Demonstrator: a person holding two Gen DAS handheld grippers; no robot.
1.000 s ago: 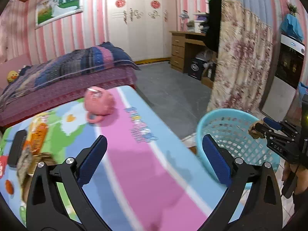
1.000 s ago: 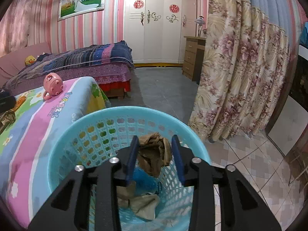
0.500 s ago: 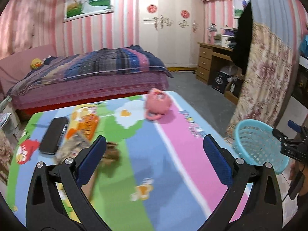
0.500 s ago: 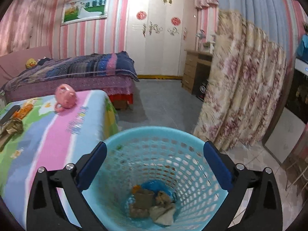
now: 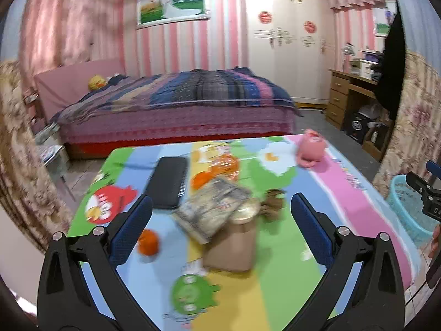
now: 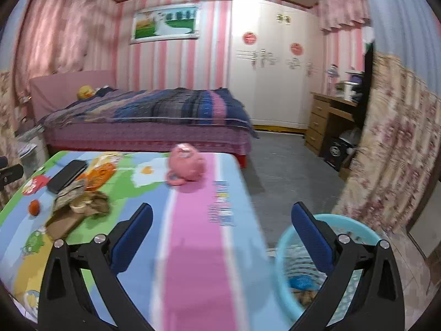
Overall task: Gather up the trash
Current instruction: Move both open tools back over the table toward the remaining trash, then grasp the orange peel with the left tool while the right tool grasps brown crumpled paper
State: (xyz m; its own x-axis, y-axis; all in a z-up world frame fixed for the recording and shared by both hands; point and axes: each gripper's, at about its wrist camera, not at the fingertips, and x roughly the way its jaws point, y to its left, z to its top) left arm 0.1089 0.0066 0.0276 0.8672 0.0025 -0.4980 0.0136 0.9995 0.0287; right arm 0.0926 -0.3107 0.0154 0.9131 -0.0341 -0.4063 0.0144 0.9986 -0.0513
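On the cartoon-print table (image 5: 278, 284) lies a trash pile: a crumpled brown paper (image 5: 273, 204), a brown paper bag (image 5: 231, 248) with a round lid on it, and a printed wrapper (image 5: 215, 204). My left gripper (image 5: 222, 215) is open just short of this pile, empty. In the right wrist view the pile (image 6: 82, 204) is far to the left. My right gripper (image 6: 222, 215) is open and empty above the table's right edge. The light-blue basket (image 6: 358, 226) stands on the floor under its right finger, with trash (image 6: 303, 281) in the bottom.
An orange ball (image 5: 148, 242), a black flat device (image 5: 169, 182), an orange snack packet (image 5: 223, 165) and a pink toy (image 5: 312, 150) also sit on the table. The basket (image 5: 408, 207) is beside its right edge. Behind are a bed (image 5: 179, 102) and a floral curtain (image 6: 391, 151).
My right gripper opened and the brown paper fell into the basket, then it drew back from it. Both views swung left; the left gripper now faces the trash pile.
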